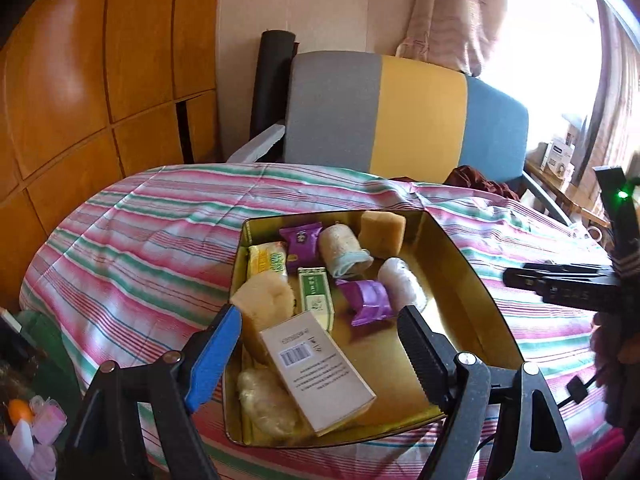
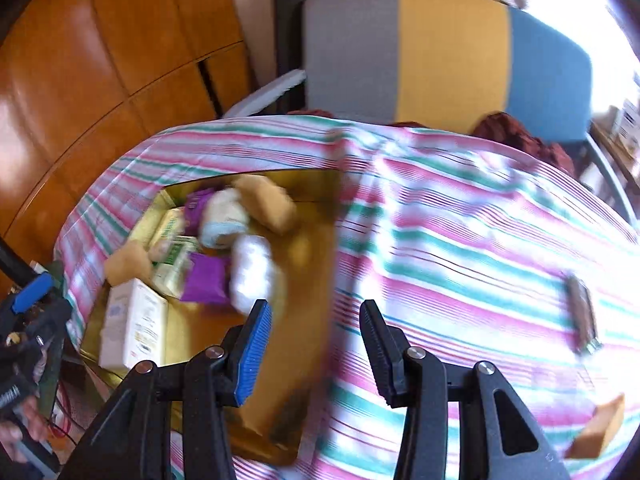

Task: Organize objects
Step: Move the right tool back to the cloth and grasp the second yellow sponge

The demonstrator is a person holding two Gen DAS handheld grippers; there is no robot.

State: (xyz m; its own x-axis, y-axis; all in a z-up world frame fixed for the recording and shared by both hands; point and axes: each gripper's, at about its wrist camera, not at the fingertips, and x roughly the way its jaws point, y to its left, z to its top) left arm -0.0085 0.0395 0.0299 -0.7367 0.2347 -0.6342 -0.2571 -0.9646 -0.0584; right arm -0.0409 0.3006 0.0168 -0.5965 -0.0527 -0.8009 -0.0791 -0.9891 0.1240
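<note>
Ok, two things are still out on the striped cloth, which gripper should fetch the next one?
Right. The right gripper is empty above the cloth, toward the dark bar and tan block; the left gripper hangs over the gold tray.

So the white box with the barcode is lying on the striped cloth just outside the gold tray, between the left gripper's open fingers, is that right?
Not quite: the white box lies inside the gold tray, not outside it on the striped cloth, resting partly on the items beneath it. The left wrist view shows this. It does appear between the open fingers of the left gripper, which do not touch it.
</note>
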